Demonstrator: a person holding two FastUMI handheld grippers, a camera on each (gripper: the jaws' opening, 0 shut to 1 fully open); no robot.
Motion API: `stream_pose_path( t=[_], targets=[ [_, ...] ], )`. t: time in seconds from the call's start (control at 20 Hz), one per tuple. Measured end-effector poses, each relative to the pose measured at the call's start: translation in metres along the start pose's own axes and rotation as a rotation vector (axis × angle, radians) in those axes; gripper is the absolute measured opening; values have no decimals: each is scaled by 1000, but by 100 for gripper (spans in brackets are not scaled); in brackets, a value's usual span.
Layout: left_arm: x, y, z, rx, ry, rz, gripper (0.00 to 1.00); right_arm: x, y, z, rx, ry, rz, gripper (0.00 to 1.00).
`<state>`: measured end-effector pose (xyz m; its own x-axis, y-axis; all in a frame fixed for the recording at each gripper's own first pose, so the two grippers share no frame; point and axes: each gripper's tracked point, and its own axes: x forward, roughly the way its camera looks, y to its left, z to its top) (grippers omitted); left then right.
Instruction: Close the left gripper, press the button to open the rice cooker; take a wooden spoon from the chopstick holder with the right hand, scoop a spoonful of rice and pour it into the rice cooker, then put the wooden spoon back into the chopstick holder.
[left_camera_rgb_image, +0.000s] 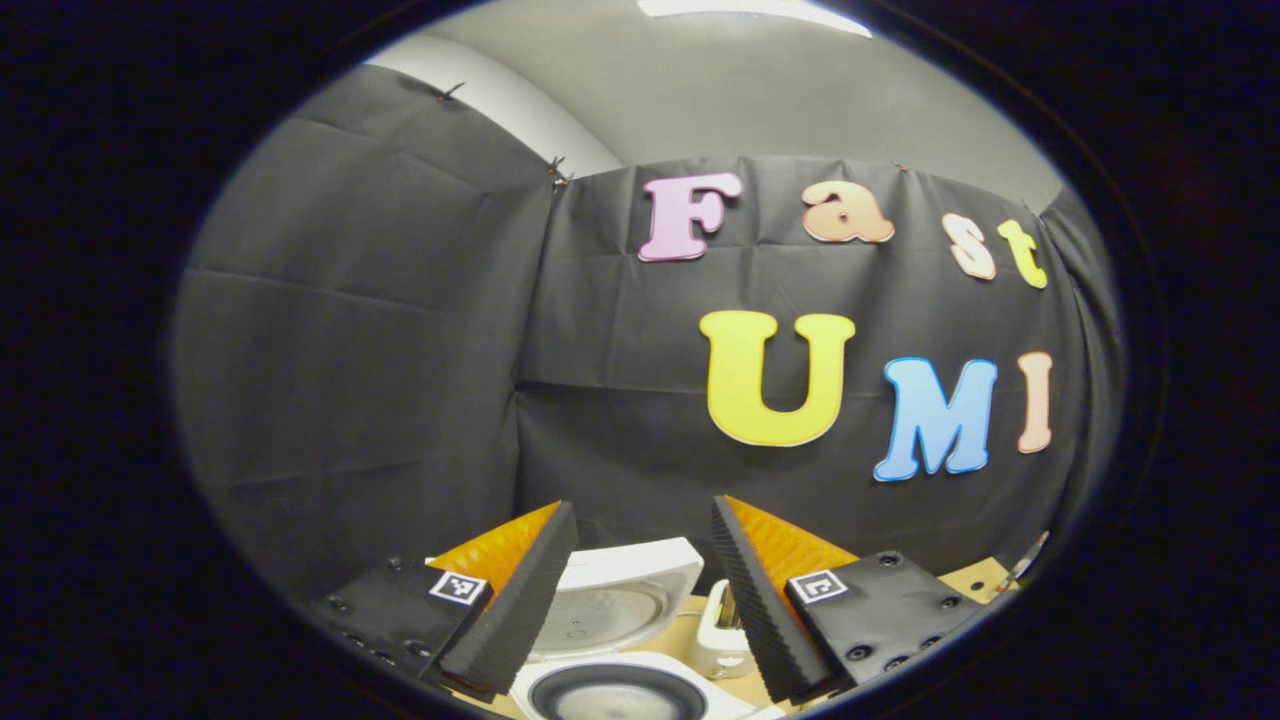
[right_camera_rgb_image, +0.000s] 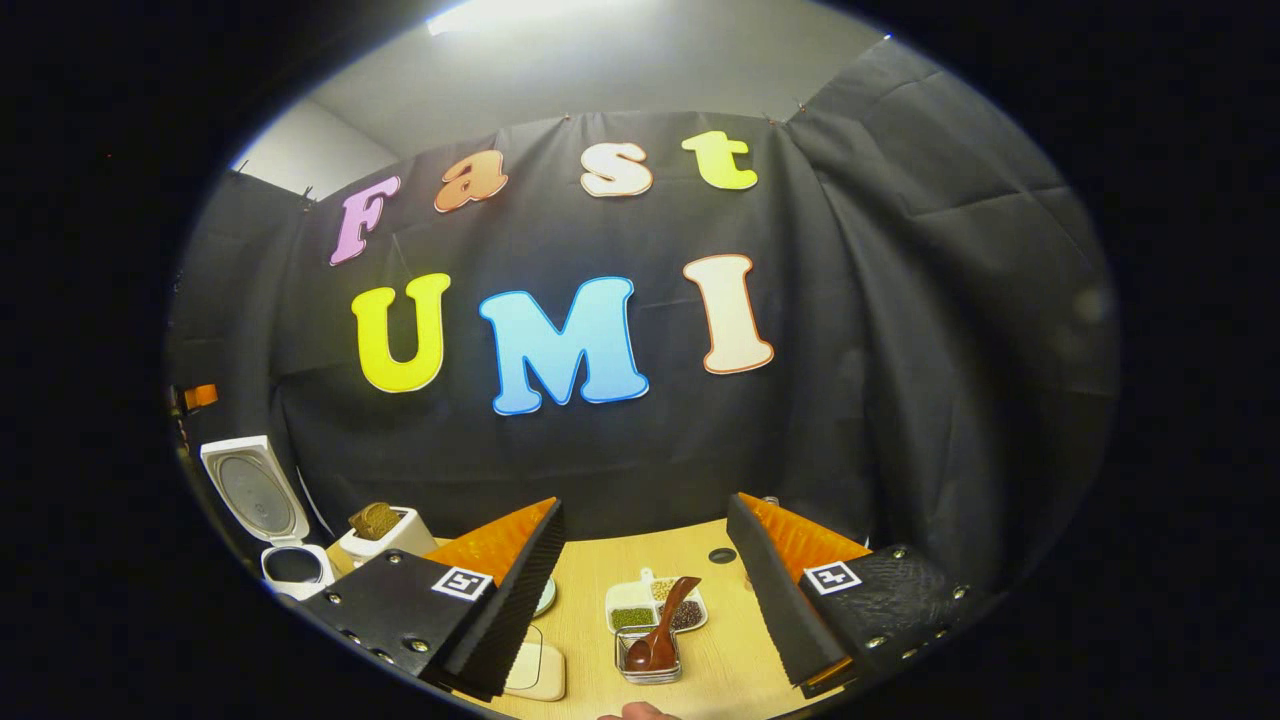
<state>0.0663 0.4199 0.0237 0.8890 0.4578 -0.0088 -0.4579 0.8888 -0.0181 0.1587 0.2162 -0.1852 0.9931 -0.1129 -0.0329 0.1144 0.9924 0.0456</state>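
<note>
In the left gripper view my left gripper (left_camera_rgb_image: 642, 520) is open and empty, above the white rice cooker (left_camera_rgb_image: 640, 680). The cooker's lid (left_camera_rgb_image: 620, 600) stands up and the dark inner pot (left_camera_rgb_image: 615, 695) is exposed. The white chopstick holder (left_camera_rgb_image: 722, 640) stands just right of the cooker. In the right gripper view my right gripper (right_camera_rgb_image: 645, 515) is open and holds nothing. Below it a dark wooden spoon (right_camera_rgb_image: 662, 628) rests with its bowl in a small clear container (right_camera_rgb_image: 648, 665). The open rice cooker (right_camera_rgb_image: 275, 540) and the chopstick holder (right_camera_rgb_image: 388, 538) stand far left.
A white divided dish (right_camera_rgb_image: 632, 610) with several kinds of grain lies under the spoon's handle. A pale board (right_camera_rgb_image: 535, 672) and a greenish plate (right_camera_rgb_image: 546, 596) lie by my right gripper's left finger. The wooden table (right_camera_rgb_image: 720, 660) has a round hole (right_camera_rgb_image: 722, 555). A fingertip (right_camera_rgb_image: 640, 712) shows at the bottom edge.
</note>
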Motion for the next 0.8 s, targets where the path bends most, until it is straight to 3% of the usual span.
stream_pose_path(
  t=[0.25,0.45,0.55,0.6,0.8],
  targets=[
    [65,41,-24,-16,60,93,94,5,5,-10,-18,39,0,98],
    [102,53,-53,-17,136,119,94,7,9,-14,-28,52,-3,98],
    [114,59,-70,-42,179,137,92,9,7,-16,-37,59,-7,98],
    [118,63,-71,-11,170,163,96,9,6,-16,-35,61,-9,98],
    [113,53,-79,59,192,169,93,11,4,-21,-12,75,-12,98]
  ],
)
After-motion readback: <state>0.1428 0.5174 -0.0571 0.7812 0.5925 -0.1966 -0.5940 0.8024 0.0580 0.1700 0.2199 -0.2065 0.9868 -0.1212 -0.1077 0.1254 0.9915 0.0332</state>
